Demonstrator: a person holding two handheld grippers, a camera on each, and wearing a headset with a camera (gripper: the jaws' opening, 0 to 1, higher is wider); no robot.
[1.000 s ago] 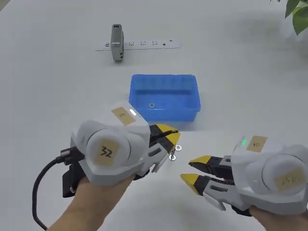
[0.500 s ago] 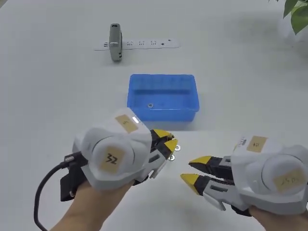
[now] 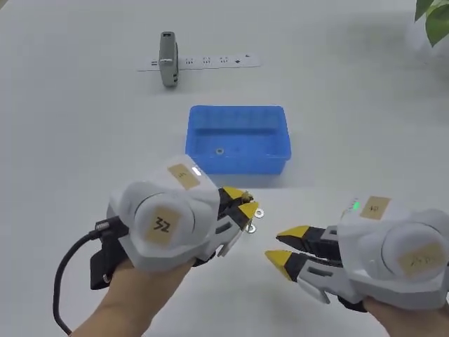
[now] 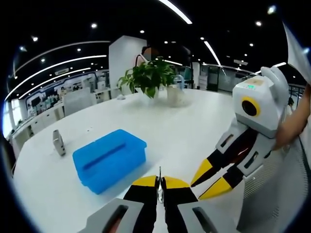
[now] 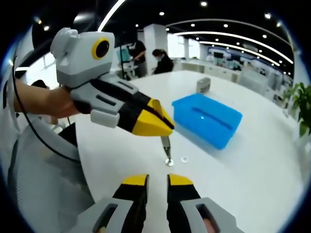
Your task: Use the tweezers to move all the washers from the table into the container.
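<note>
While clamping the tweezers (image 5: 165, 145) in the closed left gripper (image 3: 240, 201), note tips at one washer (image 5: 168, 162), second washer (image 5: 184, 158) beside, toward the table's (image 3: 351, 105) near edge. Count one delivered washer (image 3: 219, 151) in the container (image 3: 238, 109), two outstanding. Right gripper (image 3: 273, 248): jaws parted, empty.

White left tongs (image 3: 248, 203), yellow-tipped, labelled 32

A white power strip (image 3: 210, 62) lies flat at the far end of the head view, with a grey adapter (image 3: 168, 60) standing upright on its left end. Green plant leaves (image 3: 436, 17) reach in at the top right corner. In the right gripper view, two people (image 5: 163, 60) are in the background beneath long ceiling light strips (image 5: 111, 15).
</note>
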